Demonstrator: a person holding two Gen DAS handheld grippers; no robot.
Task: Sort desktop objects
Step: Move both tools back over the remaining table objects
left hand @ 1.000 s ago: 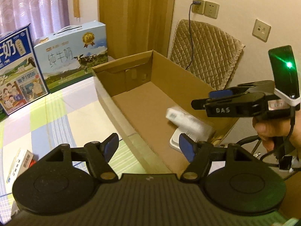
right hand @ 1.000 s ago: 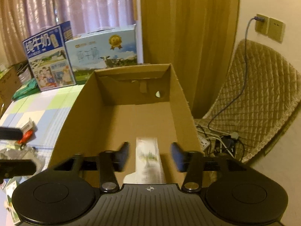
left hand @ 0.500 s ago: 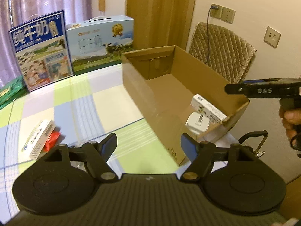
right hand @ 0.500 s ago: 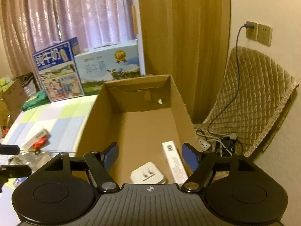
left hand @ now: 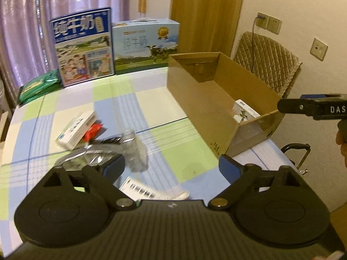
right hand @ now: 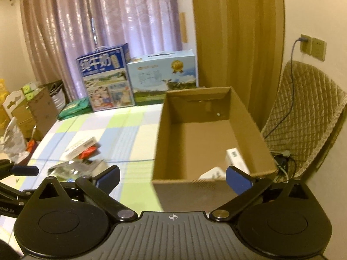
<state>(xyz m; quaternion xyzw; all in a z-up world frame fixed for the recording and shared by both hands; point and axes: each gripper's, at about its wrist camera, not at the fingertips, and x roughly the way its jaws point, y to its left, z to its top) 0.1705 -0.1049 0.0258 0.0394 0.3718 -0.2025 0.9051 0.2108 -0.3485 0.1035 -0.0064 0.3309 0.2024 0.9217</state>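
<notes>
cardboard box (right hand: 208, 143) with white carton (right hand: 237, 161) and white adapter (right hand: 213, 174) inside

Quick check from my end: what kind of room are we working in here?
Most likely a room in a home, not a lab. Signs: a table with a pastel checked cloth, purple curtains behind two retail milk cartons, and a quilted chair cover by wall sockets. A cardboard box serves as the sorting bin.
</notes>
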